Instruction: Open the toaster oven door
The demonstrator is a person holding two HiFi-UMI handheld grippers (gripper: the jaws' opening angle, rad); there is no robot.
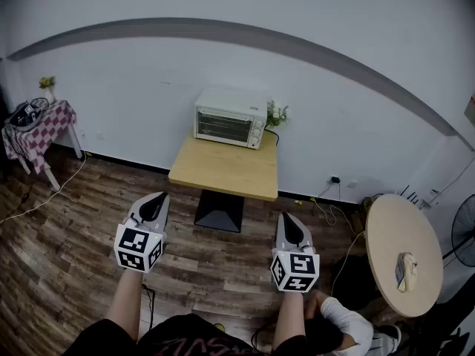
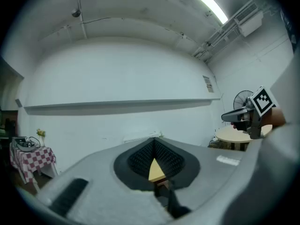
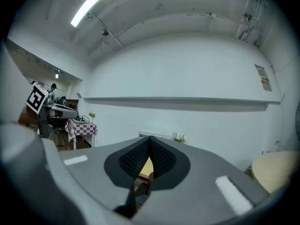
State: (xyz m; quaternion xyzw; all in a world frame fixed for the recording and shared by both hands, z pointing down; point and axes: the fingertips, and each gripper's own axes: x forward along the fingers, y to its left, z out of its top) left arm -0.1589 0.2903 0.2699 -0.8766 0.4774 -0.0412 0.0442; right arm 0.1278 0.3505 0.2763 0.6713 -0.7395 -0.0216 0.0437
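A white toaster oven (image 1: pixel 228 118) stands with its door closed at the back of a square wooden table (image 1: pixel 223 170) against the wall. Both grippers hang well short of the table, over the wooden floor. My left gripper (image 1: pixel 157 198) is shut with nothing in it, its tips pointing toward the table's left front. The right gripper (image 1: pixel 287 218) is also shut and empty, short of the table's right front corner. In the left gripper view the closed jaws (image 2: pixel 153 140) hide most of the table. In the right gripper view the oven's top (image 3: pixel 152 135) peeks just above the closed jaws (image 3: pixel 149 140).
A small table with a checkered cloth (image 1: pixel 38 127) stands at the far left. A round wooden table (image 1: pixel 393 236) with a small object (image 1: pixel 407 270) is at the right, a fan (image 1: pixel 464 232) beside it. A small plant (image 1: pixel 277 113) sits behind the oven. Cables trail along the floor.
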